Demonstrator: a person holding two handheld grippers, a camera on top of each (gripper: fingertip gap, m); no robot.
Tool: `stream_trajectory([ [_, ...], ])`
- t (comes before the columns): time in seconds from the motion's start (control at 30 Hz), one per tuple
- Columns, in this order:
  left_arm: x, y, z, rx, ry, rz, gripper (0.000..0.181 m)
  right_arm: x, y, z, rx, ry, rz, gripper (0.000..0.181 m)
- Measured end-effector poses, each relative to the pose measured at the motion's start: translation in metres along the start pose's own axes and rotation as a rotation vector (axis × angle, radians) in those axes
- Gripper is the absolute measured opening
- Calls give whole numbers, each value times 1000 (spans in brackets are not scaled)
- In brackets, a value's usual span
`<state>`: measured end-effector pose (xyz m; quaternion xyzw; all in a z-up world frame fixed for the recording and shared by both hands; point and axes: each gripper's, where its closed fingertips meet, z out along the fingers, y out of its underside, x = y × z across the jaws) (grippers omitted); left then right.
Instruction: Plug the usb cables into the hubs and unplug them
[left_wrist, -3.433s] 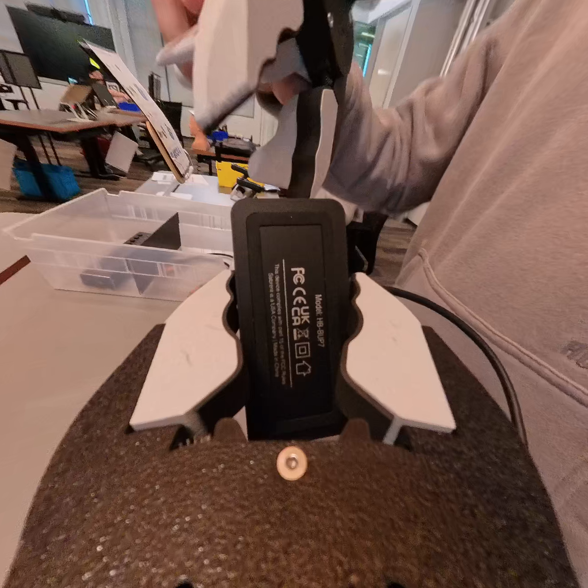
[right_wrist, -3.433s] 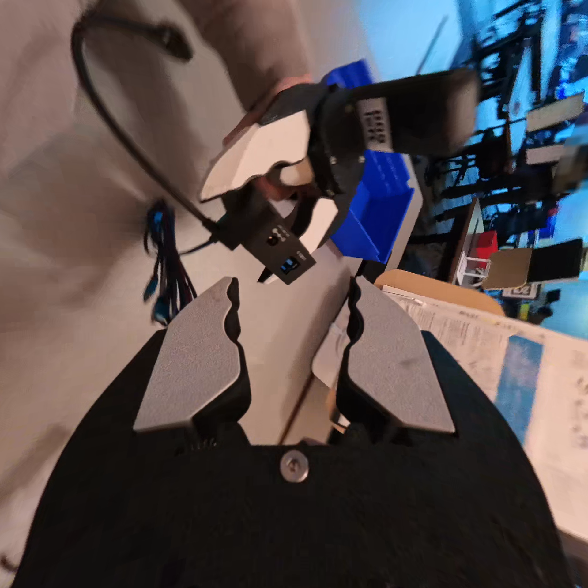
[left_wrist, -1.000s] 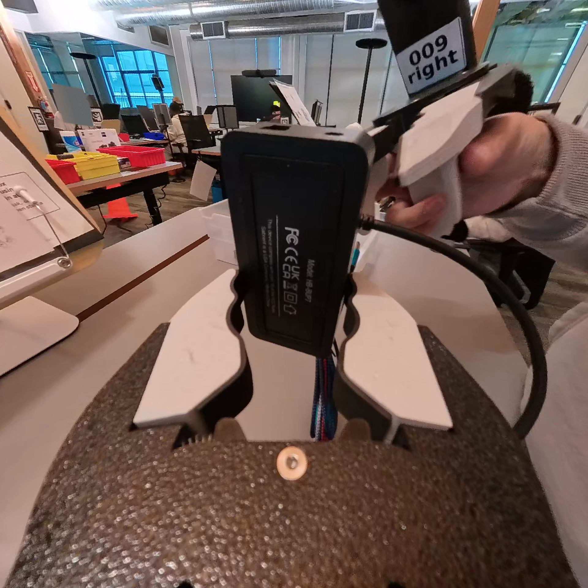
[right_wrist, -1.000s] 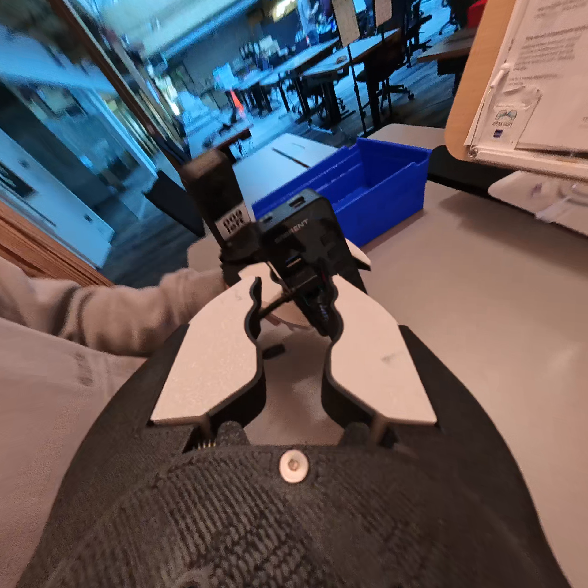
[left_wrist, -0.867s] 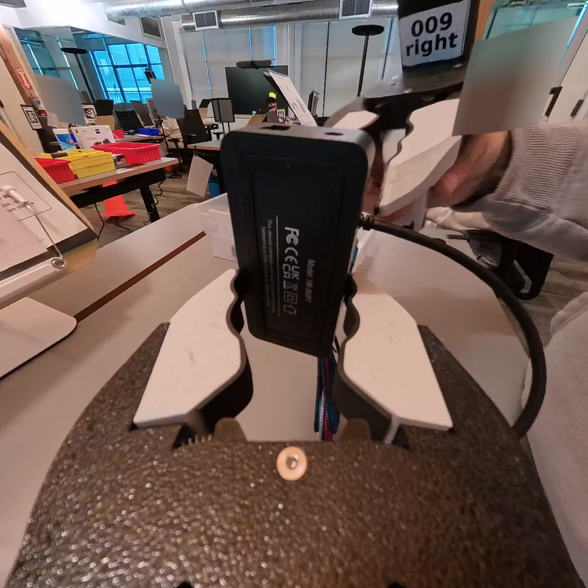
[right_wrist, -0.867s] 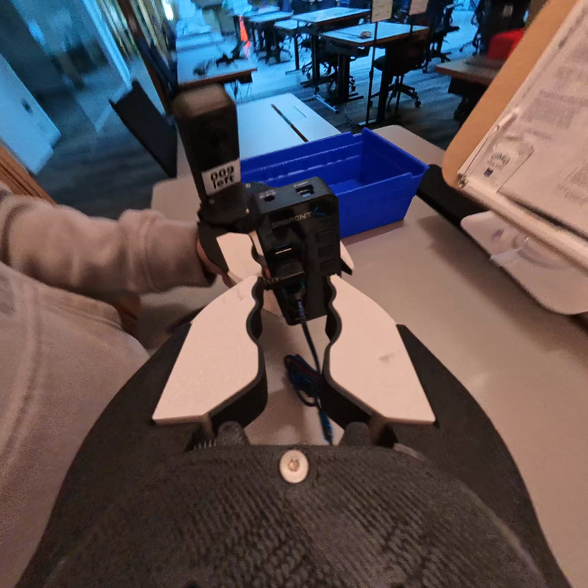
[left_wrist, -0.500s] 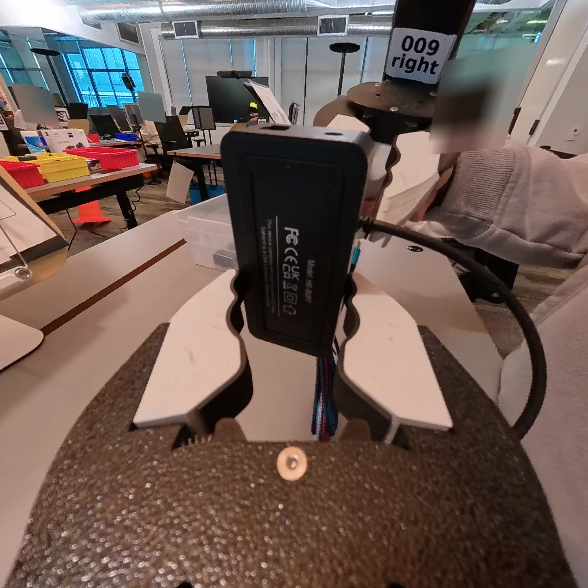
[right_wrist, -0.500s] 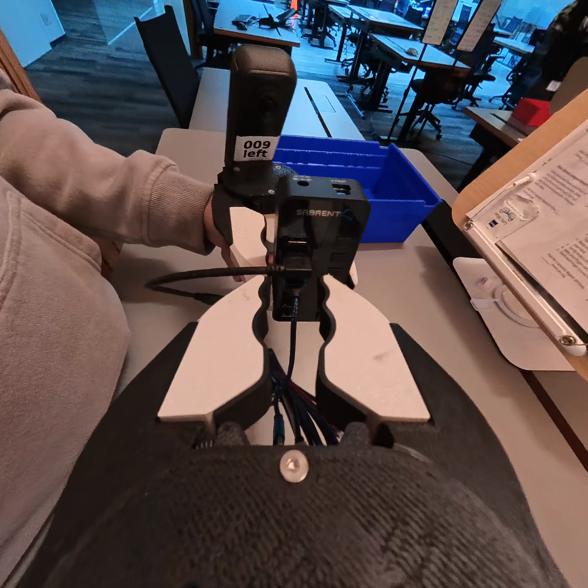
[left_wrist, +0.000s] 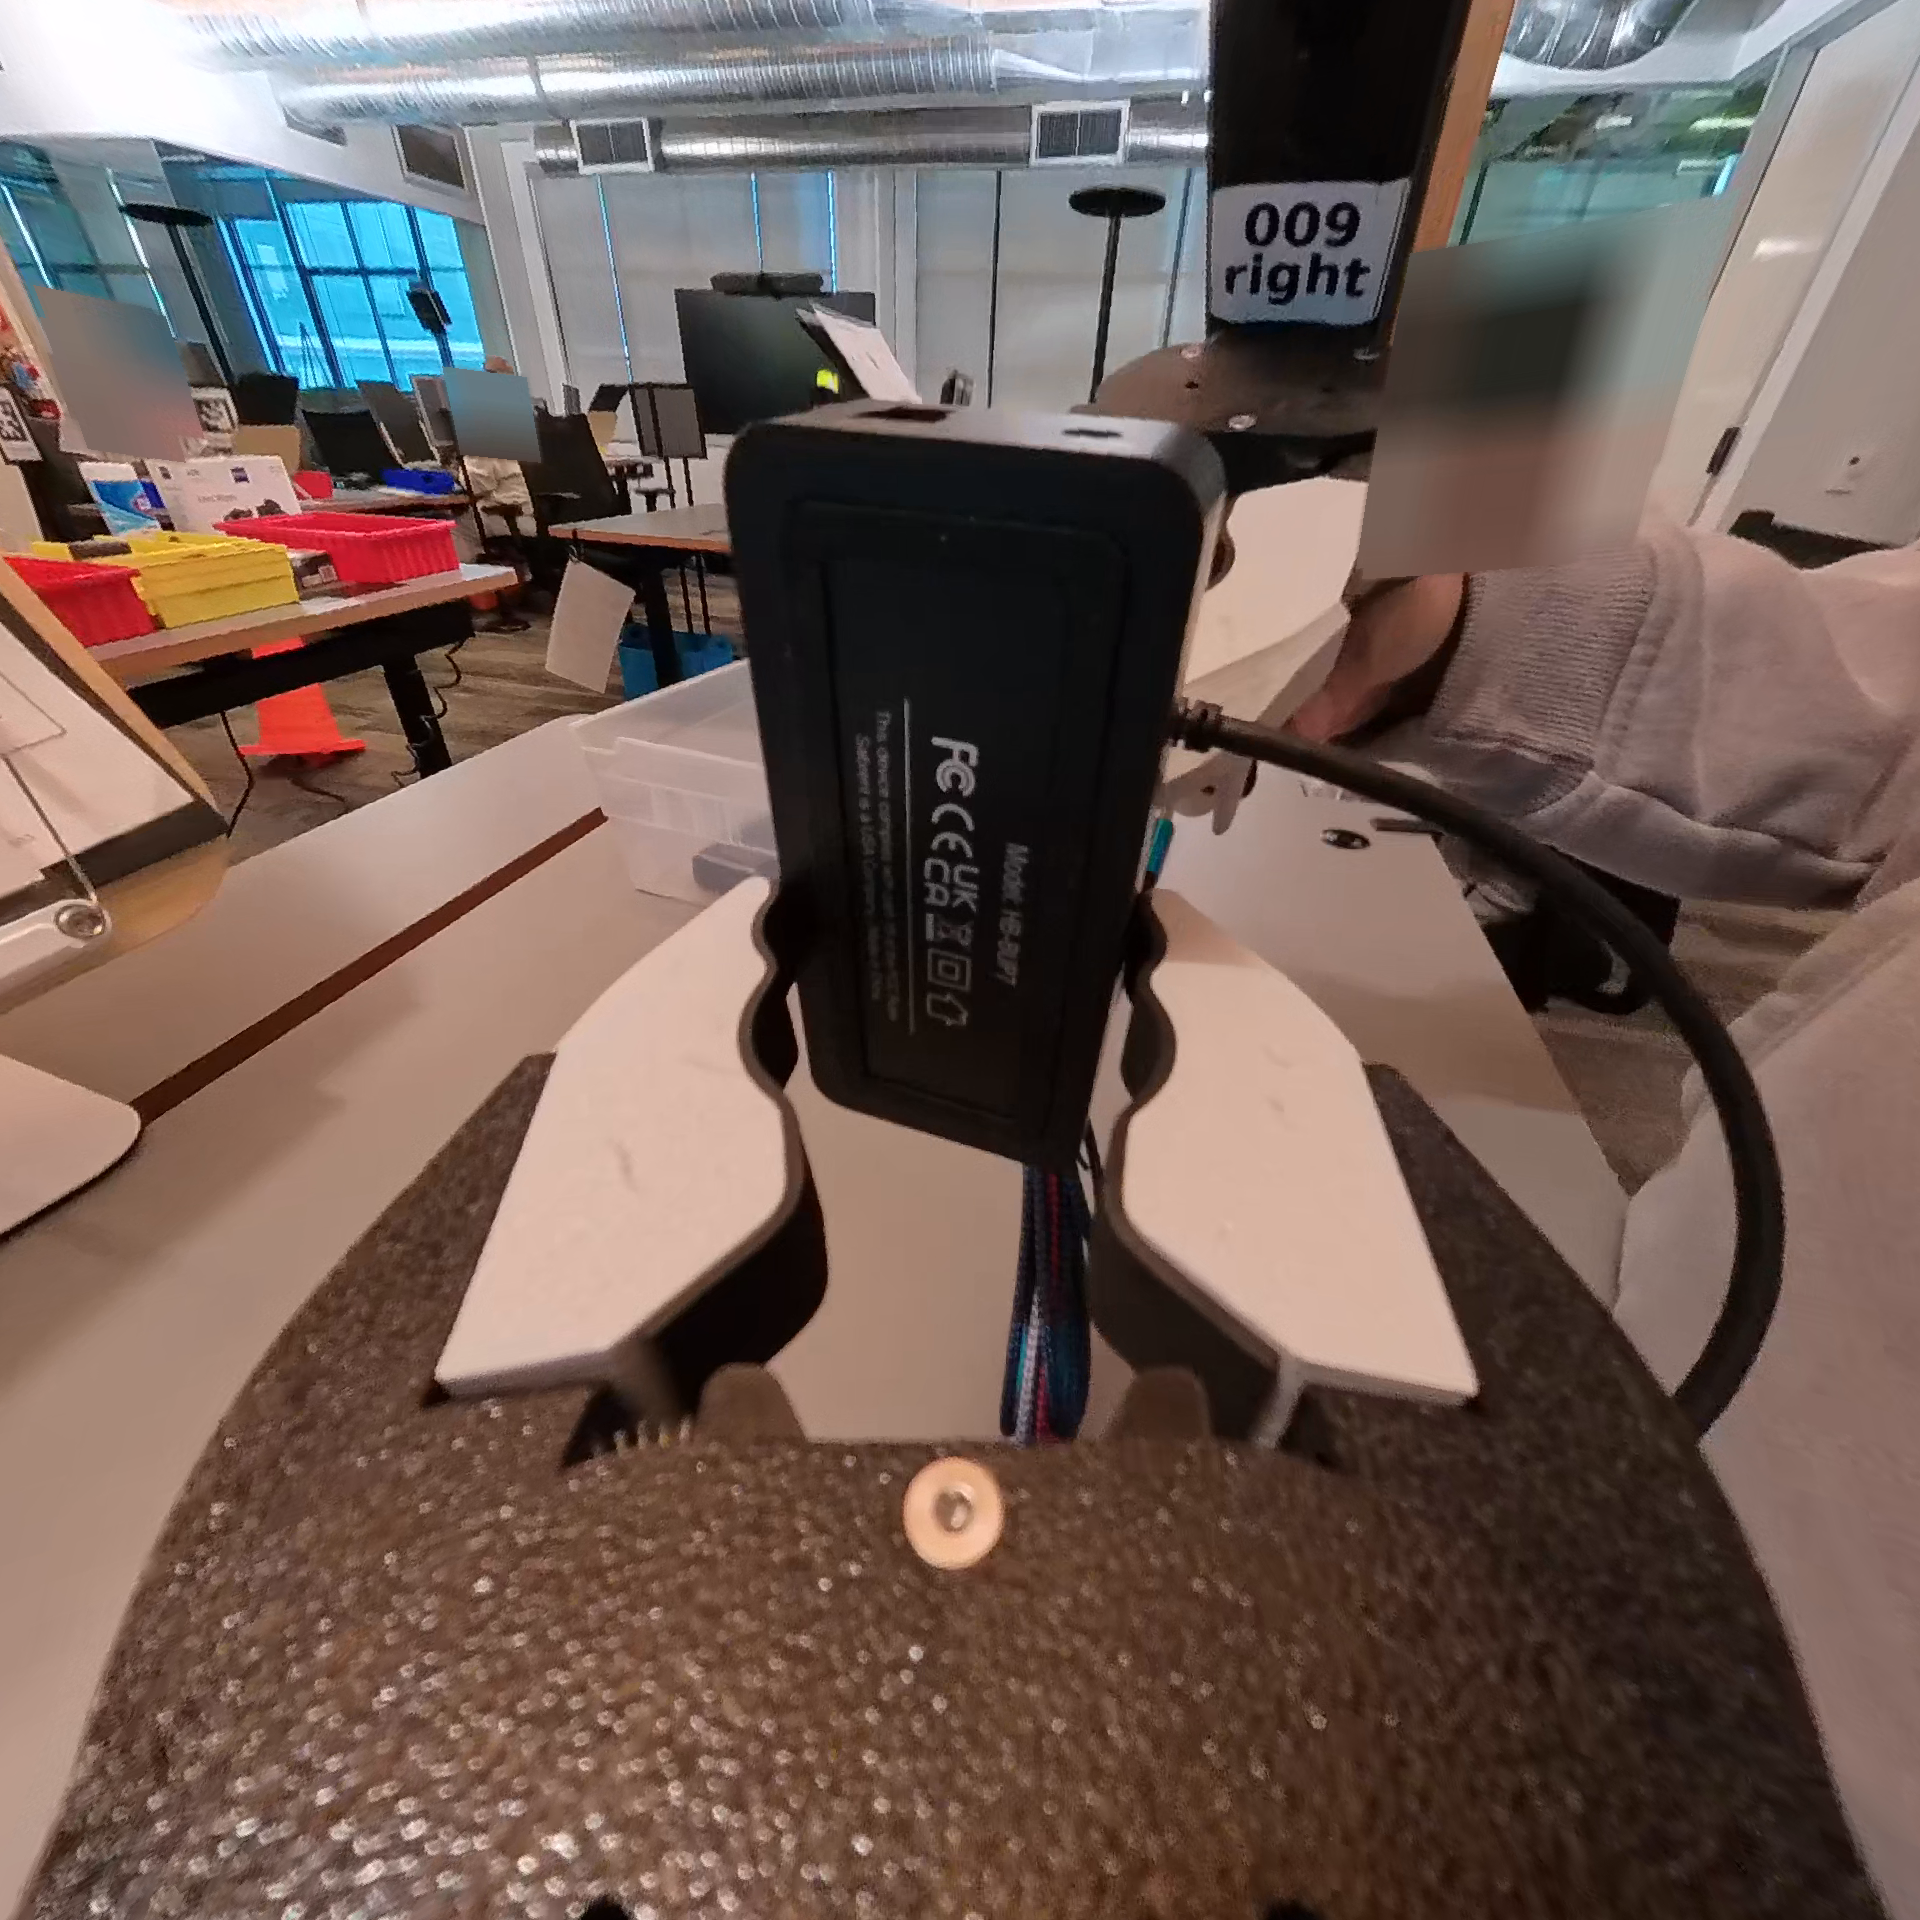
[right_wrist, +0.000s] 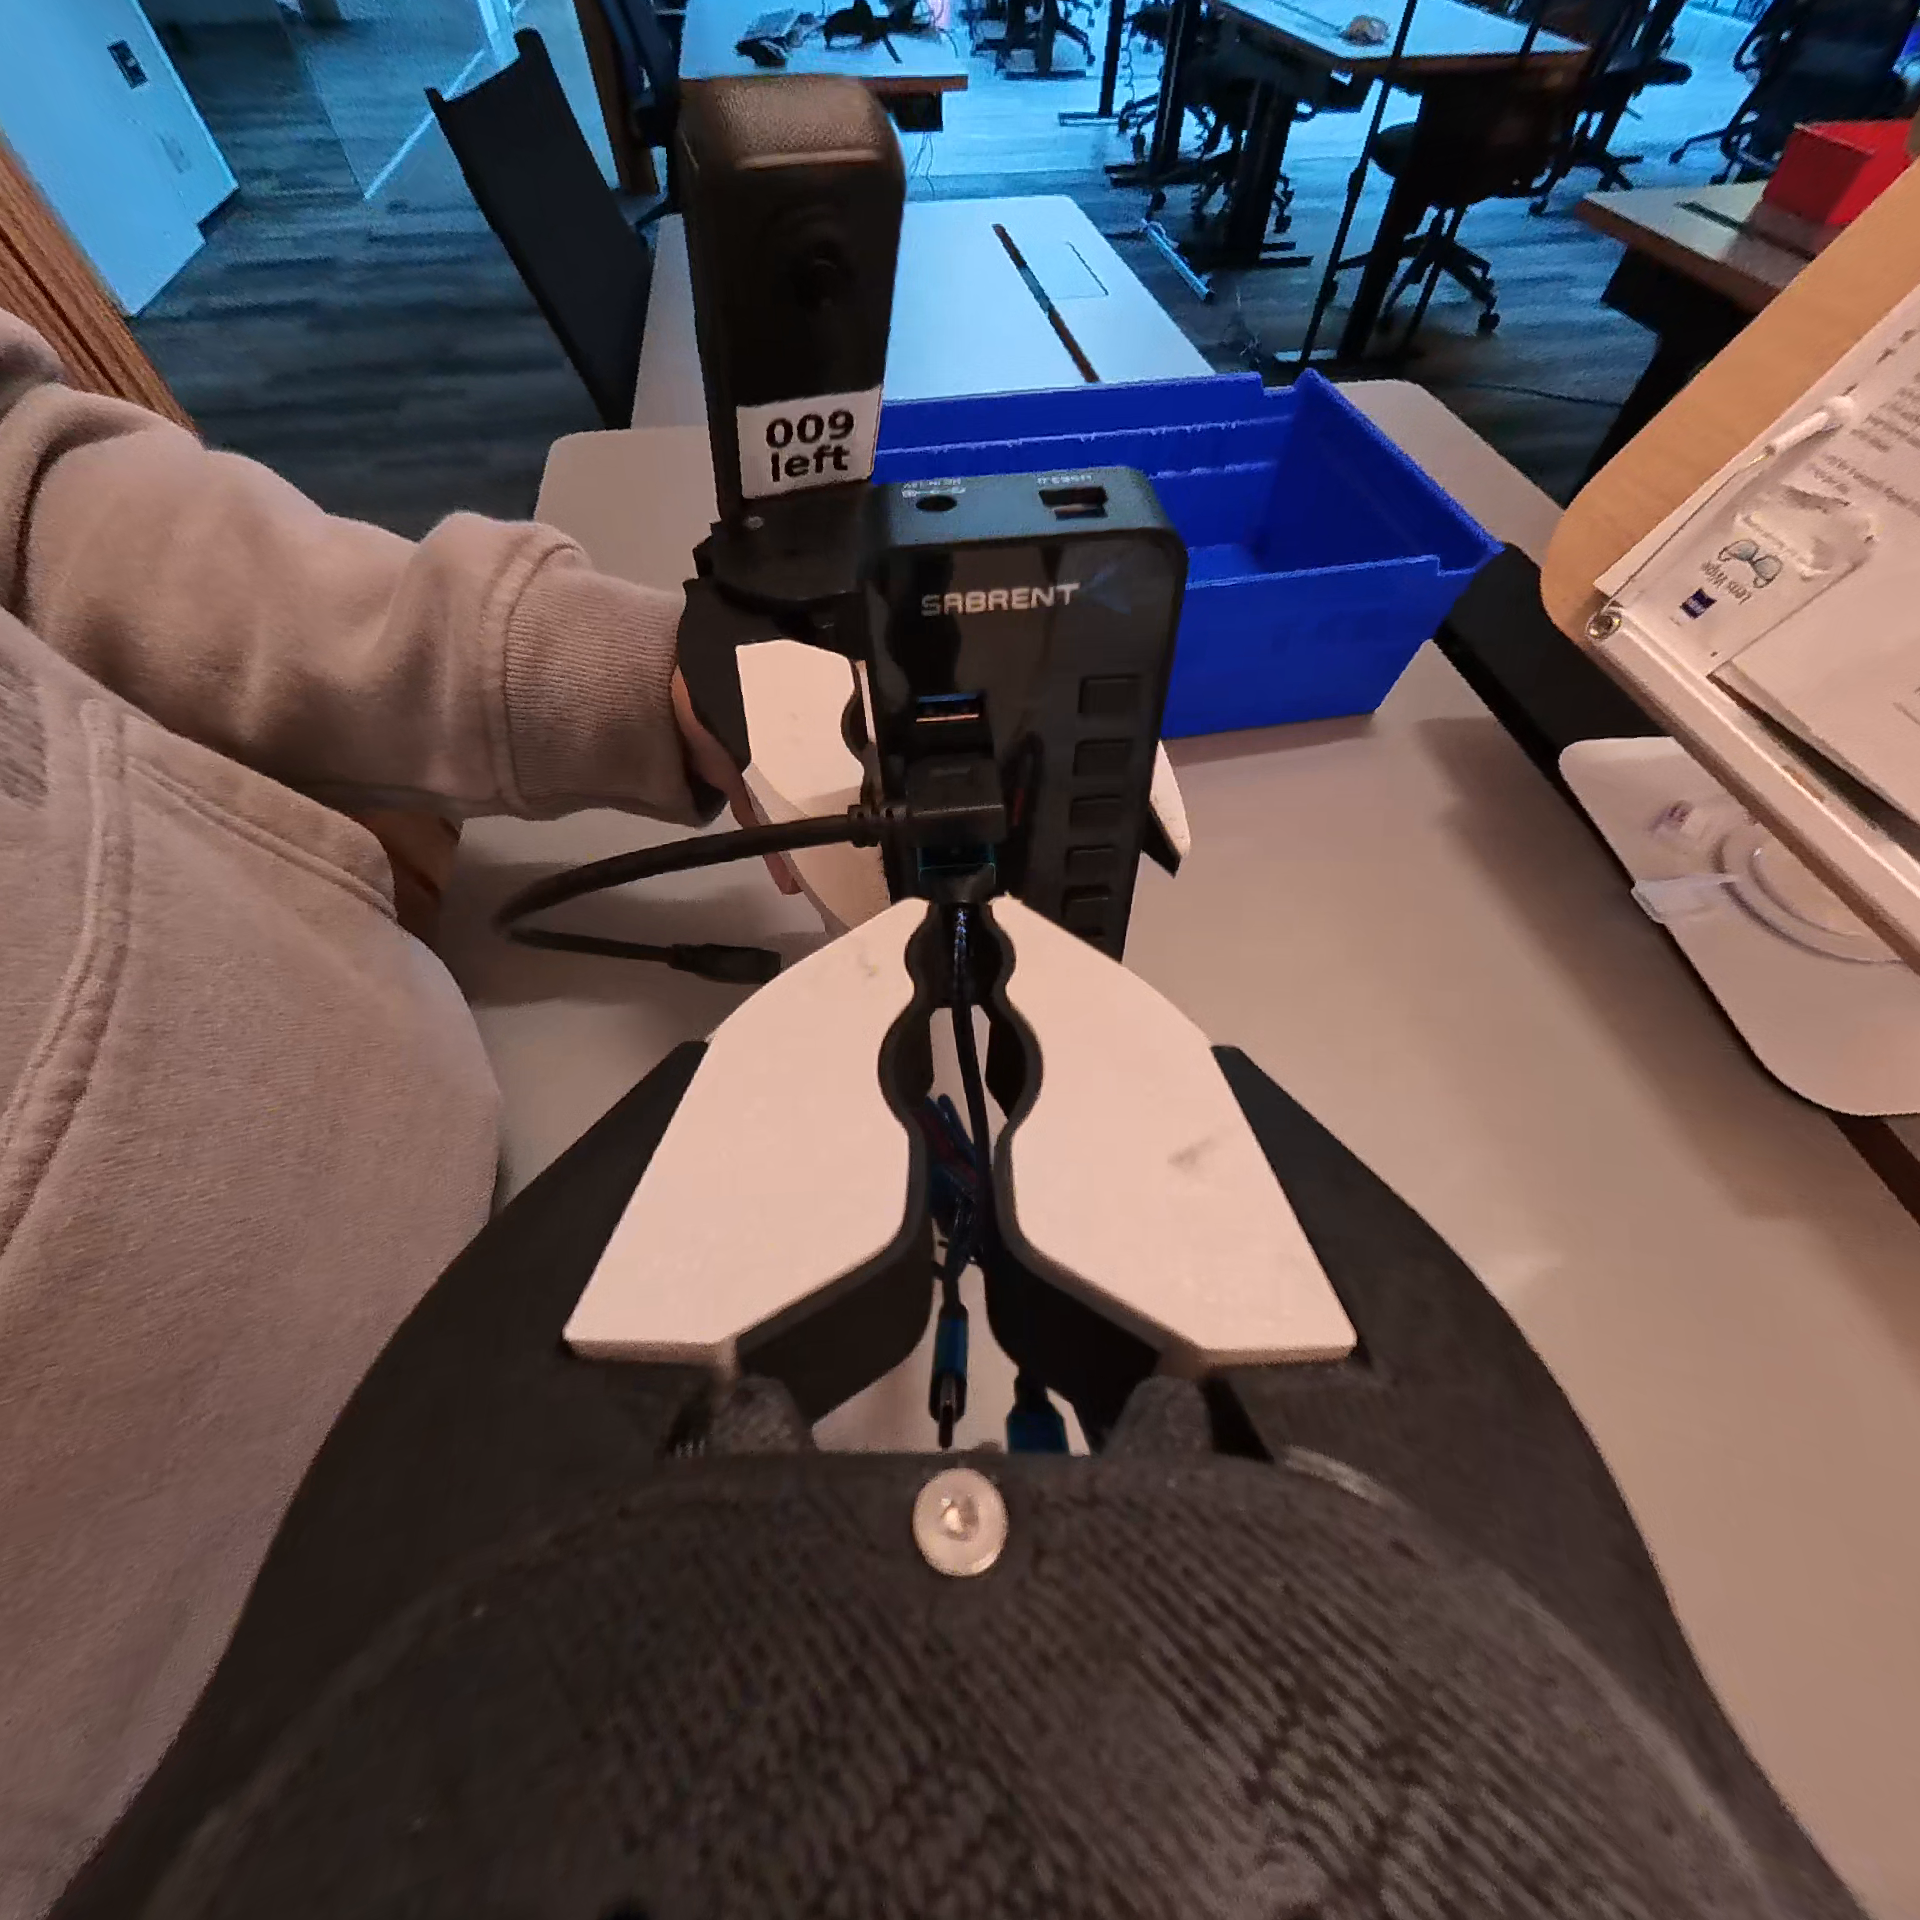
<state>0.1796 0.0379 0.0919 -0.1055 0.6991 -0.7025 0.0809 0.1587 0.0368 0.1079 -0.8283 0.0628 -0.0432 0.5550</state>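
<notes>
The left gripper (left_wrist: 951, 935) held the black hub (left_wrist: 966, 769) upright above the surface (left_wrist: 312, 987), squeezed between its two fingers. The right gripper (right_wrist: 954, 935) was nearly closed, pinching a thin cable (right_wrist: 964, 1023) just below its plug in the hub (right_wrist: 1029, 707). A thick black cord (right_wrist: 675, 862) stuck out sideways. A blue bin (right_wrist: 1330, 582) sat behind.
</notes>
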Motion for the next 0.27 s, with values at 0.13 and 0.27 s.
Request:
stream_trajectory([
  [0.13, 4, -13, -3, 68, 24, 0, 59, 1, 10, -9, -118, -11, -20, 4],
  [0.27, 6, -5, 4, -17, 34, 45, 59, 0, 11, -15, -162, -18, -48, 3],
])
